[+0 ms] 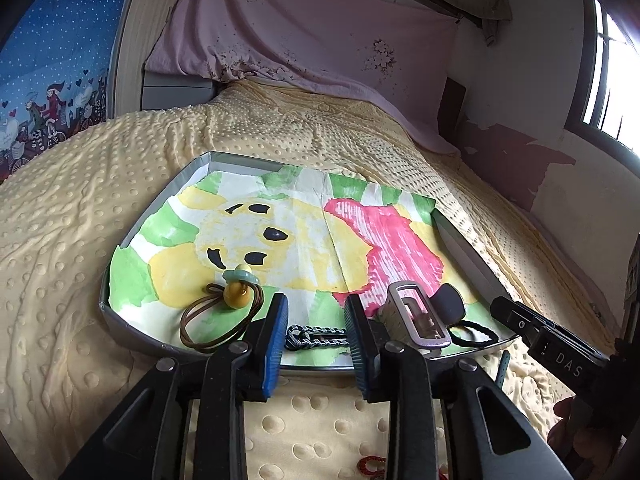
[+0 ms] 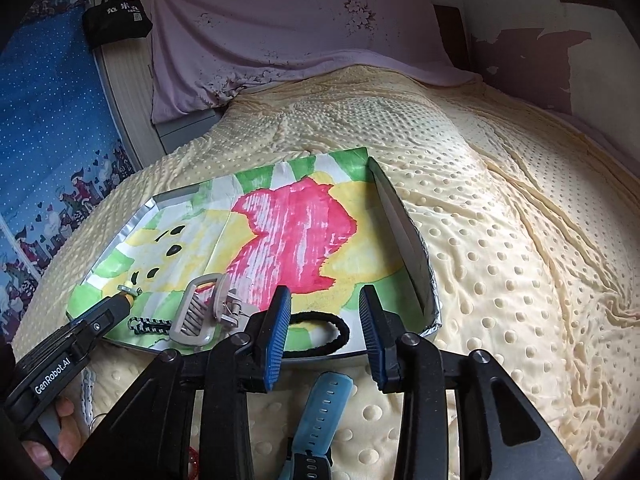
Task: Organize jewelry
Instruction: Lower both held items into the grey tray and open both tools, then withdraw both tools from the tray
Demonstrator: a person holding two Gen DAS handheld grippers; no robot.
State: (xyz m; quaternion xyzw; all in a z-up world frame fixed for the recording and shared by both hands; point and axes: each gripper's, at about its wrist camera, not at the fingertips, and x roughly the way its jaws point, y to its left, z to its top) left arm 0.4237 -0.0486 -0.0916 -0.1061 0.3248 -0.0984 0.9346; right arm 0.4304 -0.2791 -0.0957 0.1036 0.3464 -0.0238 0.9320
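Apart, both the left gripper (image 1: 316, 326) and right gripper (image 2: 326, 326) grip nothing.

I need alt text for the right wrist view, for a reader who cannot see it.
The open right gripper hovers over the near edge of a shallow tray on a yellow blanket. The tray holds a black hair tie and a beige hair claw.

daylight pours in from the window (image 1: 608, 68) at the right, blown out to pure white, with a pale flare on the wall beside it. the rest of the room, away from the window, is evenly and softly lit, the yellow dotted blanket (image 1: 280, 120) showing only faint shadows in its folds. both views bend hard at their edges and go dark in the corners. near the lenses, things look slightly soft.
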